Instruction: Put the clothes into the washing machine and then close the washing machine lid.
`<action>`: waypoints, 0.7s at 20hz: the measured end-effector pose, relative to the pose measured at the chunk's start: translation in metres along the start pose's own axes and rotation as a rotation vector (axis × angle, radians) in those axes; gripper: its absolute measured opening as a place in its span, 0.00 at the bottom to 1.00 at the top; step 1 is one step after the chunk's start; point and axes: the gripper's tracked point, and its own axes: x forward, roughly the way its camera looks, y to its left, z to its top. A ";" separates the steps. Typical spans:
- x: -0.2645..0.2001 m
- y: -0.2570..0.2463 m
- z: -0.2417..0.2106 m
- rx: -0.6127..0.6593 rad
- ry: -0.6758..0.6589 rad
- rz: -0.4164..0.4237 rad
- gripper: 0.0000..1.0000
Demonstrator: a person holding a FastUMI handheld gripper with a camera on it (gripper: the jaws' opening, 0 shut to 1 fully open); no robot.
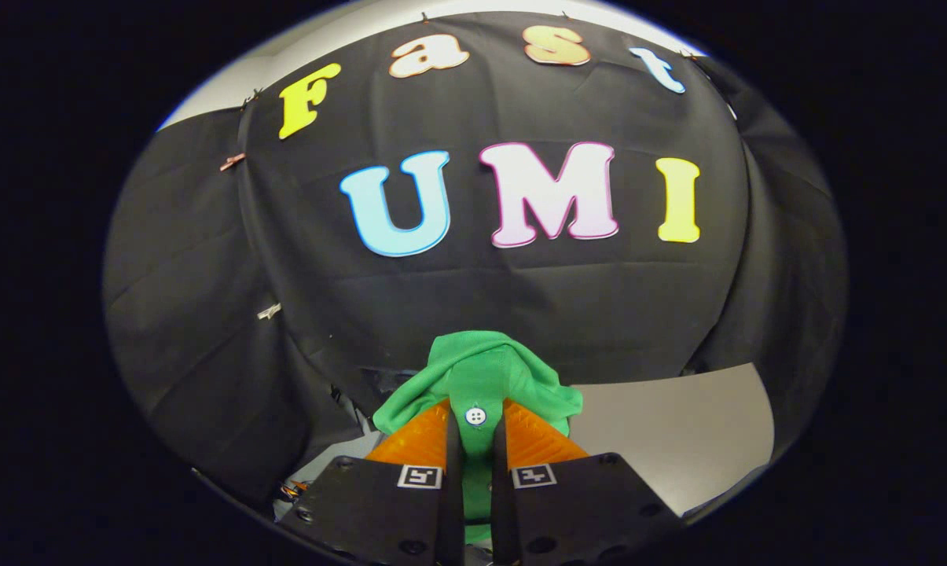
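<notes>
A green garment with a small white button is pinched between my two fingers and bunches up just ahead of them. My gripper is shut on this cloth, and both fingers press on the fold that carries the button. The garment hangs lifted in front of the black cloth wall, and its lower part is hidden behind the fingers.
A pale grey flat surface lies low to the right of the fingers. The black cloth wall stands close ahead and wraps round both sides. Some small dark parts show low on the left by the cloth's hem.
</notes>
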 end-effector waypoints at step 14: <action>0.137 0.054 -0.154 0.018 0.118 -0.030 0.18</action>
